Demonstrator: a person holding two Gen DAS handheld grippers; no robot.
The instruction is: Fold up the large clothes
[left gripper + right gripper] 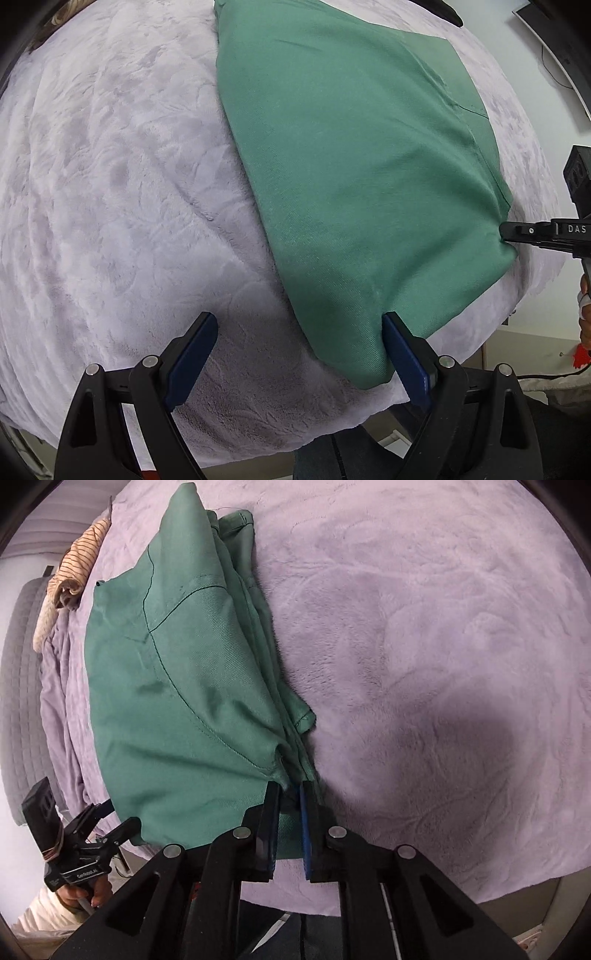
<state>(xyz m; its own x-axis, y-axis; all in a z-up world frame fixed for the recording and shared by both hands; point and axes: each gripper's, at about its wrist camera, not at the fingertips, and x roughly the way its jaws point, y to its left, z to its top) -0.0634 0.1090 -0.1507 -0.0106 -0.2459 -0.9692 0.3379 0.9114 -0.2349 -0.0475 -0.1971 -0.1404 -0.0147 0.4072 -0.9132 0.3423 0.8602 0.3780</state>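
On the lilac blanket (110, 184), green garment (351, 166) folded, right tool (288, 794) clamping its edge, left tool (299, 332) spread wide.

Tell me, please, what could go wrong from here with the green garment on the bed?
1. The right gripper pinches several stacked layers of the green garment; an inner layer could slip out and undo the fold.
2. The left gripper is open, with the near corner only beside one finger, so a pull from the right could drag and skew the garment.
3. It lies near the edge of the purple blanket and might slide off.
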